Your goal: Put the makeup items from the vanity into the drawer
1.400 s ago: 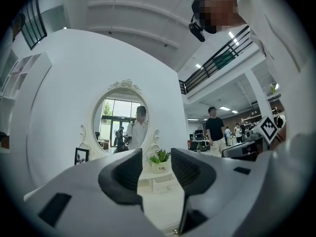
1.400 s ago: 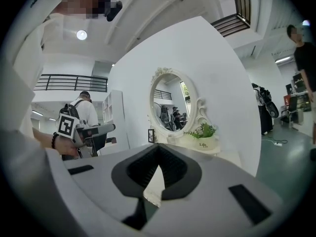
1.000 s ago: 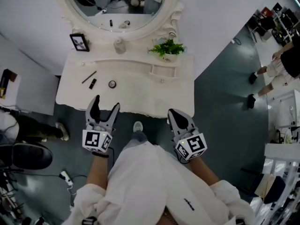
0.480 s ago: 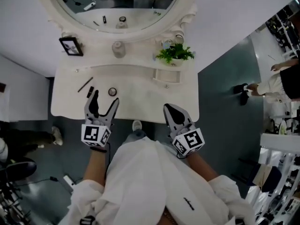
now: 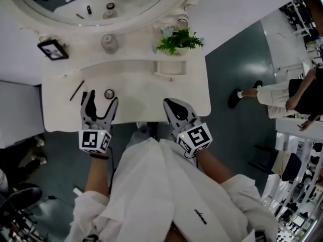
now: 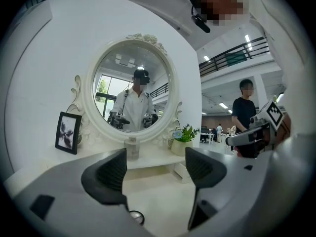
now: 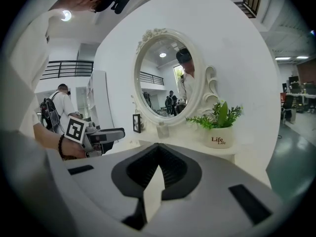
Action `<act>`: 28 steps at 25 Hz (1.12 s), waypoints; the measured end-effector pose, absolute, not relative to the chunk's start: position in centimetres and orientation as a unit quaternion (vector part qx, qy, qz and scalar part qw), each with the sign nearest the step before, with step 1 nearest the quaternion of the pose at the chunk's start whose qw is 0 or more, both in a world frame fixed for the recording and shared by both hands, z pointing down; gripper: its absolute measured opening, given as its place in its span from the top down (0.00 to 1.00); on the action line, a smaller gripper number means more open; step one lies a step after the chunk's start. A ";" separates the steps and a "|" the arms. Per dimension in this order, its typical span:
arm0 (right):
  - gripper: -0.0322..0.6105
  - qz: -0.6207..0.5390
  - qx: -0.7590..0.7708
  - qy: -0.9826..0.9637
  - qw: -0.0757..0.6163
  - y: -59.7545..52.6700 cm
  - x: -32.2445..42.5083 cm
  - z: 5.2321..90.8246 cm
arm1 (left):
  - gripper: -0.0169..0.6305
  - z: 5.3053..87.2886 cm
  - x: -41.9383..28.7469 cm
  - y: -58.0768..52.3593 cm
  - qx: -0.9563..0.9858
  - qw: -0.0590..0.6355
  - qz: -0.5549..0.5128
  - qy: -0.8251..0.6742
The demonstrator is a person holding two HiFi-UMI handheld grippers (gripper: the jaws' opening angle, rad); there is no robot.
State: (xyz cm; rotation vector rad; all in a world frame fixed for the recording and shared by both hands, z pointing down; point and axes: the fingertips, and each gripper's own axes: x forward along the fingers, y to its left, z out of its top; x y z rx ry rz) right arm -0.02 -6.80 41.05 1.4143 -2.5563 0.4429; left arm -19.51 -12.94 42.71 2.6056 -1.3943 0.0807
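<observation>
— What's hidden from us?
— A small black tube point(image 5: 84, 97), half behind our left gripper point(image 5: 102, 98), jaws spread; round dark compact point(image 5: 109, 94) just ahead.
— Our right gripper point(image 5: 170, 105)?
— Pinched together, empty, over the white vanity top point(image 5: 151, 92).

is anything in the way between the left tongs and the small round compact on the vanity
Nothing visible. The left tongs are open, and the round compact lies on bare vanity top just beyond their tips. The pencil lies off to the left.
</observation>
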 end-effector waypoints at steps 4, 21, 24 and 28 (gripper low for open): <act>0.92 0.160 0.472 -0.862 0.098 -7.8 0.1 42.1 | 0.42 44.1 -19.1 -13.7 0.873 0.104 0.042 -0.474; 0.92 0.213 0.381 -0.890 0.129 -11.6 -5.0 48.7 | 0.42 53.0 -19.3 -15.6 0.835 0.174 0.130 -0.506; 0.92 0.220 0.367 -0.893 0.136 -12.1 -6.0 50.0 | 0.42 55.0 -19.5 -15.7 0.826 0.188 0.152 -0.509; 0.93 0.233 0.357 -0.894 0.139 -12.6 -6.9 51.4 | 0.42 57.0 -19.5 -15.9 0.817 0.200 0.174 -0.512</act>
